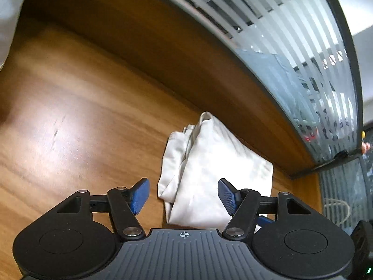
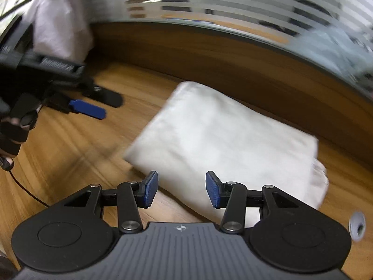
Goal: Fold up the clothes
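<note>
Only rightward: left hand-held gripper (image 2: 93, 107).

folded white cloth (image 2: 223, 140) on wooden table (image 2: 70, 154), right gripper (image 2: 181, 190) agape

No readable txt or nos. anywhere (only a crosshair mark on each tool body).

A wooden table (image 1: 70, 107) carries a folded white garment (image 2: 223, 140) lying flat near its far edge.
</note>
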`<action>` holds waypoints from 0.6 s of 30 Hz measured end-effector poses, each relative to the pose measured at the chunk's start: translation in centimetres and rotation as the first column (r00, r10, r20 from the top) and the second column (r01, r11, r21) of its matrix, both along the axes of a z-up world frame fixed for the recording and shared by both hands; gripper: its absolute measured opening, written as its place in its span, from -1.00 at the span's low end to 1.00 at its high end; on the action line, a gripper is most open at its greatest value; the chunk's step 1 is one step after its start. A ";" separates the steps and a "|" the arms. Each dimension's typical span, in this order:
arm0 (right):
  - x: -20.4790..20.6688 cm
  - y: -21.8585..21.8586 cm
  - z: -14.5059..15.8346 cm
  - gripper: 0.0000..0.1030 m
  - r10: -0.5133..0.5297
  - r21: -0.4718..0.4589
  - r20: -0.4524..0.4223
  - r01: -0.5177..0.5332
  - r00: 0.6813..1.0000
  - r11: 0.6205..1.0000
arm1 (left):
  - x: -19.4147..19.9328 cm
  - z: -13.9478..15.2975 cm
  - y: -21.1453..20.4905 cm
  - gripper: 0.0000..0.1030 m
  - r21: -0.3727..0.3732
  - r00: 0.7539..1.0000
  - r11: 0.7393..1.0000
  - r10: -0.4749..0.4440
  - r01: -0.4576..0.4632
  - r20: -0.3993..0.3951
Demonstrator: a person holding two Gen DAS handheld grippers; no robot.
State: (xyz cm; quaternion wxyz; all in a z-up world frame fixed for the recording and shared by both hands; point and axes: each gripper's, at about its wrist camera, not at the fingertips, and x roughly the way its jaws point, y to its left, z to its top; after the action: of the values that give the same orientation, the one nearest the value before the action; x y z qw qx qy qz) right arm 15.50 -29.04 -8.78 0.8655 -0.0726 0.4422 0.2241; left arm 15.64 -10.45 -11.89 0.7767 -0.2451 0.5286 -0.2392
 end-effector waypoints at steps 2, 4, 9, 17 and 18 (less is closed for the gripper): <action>0.1 2.2 -0.3 -0.01 0.056 -0.031 0.021 -0.056 0.998 0.998 | 0.0 -0.4 0.8 0.31 -0.025 0.999 1.000 0.016 -0.017 -0.036; 0.0 4.4 -0.8 -0.01 0.119 -0.085 0.044 -0.115 0.992 0.990 | 0.0 -0.8 1.4 0.31 -0.049 0.997 0.998 0.033 -0.036 -0.074; 0.1 9.0 -2.7 -0.01 0.264 -0.227 0.083 -0.240 0.961 0.944 | 0.3 -1.6 2.1 0.32 -0.075 0.991 0.995 0.054 -0.063 -0.125; -0.1 12.4 -5.5 -0.02 0.419 -0.423 0.067 -0.354 0.906 0.834 | 0.9 -2.6 2.1 0.33 -0.107 0.981 0.991 0.063 -0.083 -0.184; -0.2 12.6 -5.8 -0.02 0.434 -0.443 0.067 -0.363 0.898 0.820 | 1.0 -2.8 2.2 0.33 -0.116 0.979 0.989 0.065 -0.089 -0.196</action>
State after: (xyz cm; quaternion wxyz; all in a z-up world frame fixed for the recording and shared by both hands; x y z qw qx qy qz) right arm 15.30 -16.43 -14.58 0.7963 -0.3663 0.3816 0.2934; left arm 16.64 -8.28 -14.66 0.7142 -0.3351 0.5750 -0.2168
